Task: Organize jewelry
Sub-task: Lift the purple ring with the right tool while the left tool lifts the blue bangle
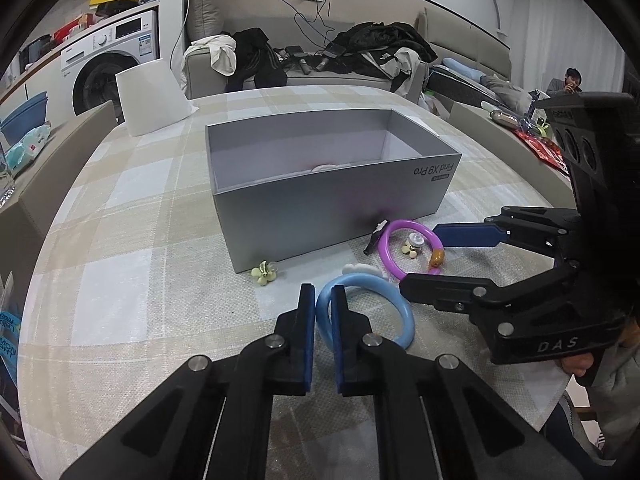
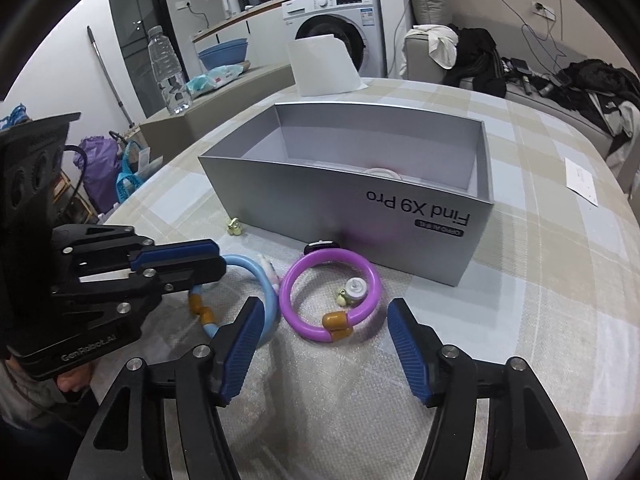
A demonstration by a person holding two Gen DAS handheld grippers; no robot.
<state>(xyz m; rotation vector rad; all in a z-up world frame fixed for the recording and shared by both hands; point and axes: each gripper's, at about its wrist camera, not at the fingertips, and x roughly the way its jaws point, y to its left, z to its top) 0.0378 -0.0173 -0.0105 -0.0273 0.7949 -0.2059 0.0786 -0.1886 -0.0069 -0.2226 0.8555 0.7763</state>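
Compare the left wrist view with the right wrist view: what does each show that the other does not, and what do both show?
Only the left wrist view shows a seated person far off at the right edge, and the white cloud charm on the blue bracelet clearly. Only the right wrist view shows a water bottle and a purple bag. Both show the grey box, the purple bracelet, the small flower charm by the box, the washing machine, the left hand-held gripper pinching the blue bracelet, and the right hand-held gripper open near the purple one.
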